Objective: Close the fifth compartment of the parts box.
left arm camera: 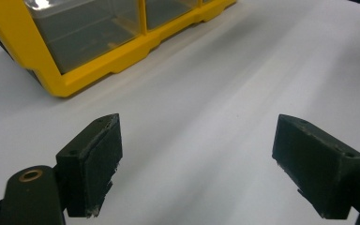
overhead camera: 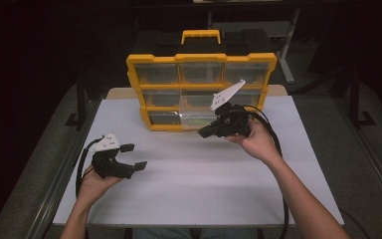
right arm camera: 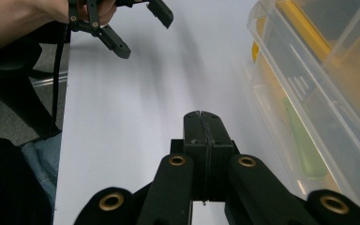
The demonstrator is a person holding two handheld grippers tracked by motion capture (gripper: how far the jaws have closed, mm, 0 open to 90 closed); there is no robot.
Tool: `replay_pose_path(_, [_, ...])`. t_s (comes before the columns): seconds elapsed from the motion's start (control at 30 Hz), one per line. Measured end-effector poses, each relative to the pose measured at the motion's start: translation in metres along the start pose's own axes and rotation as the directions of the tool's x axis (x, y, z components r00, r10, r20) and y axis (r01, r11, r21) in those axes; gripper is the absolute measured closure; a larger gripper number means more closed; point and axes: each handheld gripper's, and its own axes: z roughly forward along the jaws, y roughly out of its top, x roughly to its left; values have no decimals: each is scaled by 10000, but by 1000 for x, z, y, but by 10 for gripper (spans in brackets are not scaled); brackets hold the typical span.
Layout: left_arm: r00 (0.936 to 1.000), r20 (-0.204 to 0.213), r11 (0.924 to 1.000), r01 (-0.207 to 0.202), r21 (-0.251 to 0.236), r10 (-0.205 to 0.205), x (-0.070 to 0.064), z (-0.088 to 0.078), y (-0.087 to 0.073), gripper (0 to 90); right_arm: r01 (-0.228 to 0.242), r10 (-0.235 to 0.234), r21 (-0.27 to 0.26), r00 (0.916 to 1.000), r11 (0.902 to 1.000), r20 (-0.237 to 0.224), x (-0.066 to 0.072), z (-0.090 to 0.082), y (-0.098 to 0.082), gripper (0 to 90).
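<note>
Right gripper [overhead camera: 204,133]: jaws pressed flat together with nothing between them, held above the white table [overhead camera: 189,174], tips pointing toward the left gripper.
Left gripper [overhead camera: 134,157]: jaws spread wide, holding nothing, low over the table's near left part.
Yellow organizer [overhead camera: 201,92]: stands tilted just behind the right gripper, well ahead of the left one.
Clear drawer [right arm camera: 318,108]: pulled out from the bottom row, right beside the right gripper's closed jaws.
</note>
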Motion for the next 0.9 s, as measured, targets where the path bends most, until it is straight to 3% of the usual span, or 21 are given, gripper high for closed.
replay_pose_path(0.37, [9998, -112, 9999, -140, -80, 139, -6, -5, 1, 159, 177, -193, 301, 9985, 9994, 510, 7, -2, 2, 886])
replay_pose_path(0.43, [9998, -98, 9998, -188, -60, 188, -5, -4, 1, 159, 313, -337, 389, 9975, 9988, 620, 6, -1, 2, 886])
replay_pose_path(0.5, [10000, -50, 10000, -75, -62, 75, -5, -3, 1, 159, 241, -270, 443, 9975, 9987, 649, 5, -1, 2, 886])
replay_pose_path(0.7, [9997, -65, 9997, -236, 102, 236, -3, -2, 0, 159, 166, -199, 496, 9976, 9986, 669, -5, 2, 4, 886])
replay_pose_path(0.9, [9996, -72, 9996, -261, 46, 261, -5, -4, 1, 159, 253, -308, 692, 9964, 9973, 793, -2, 5, 14, 886])
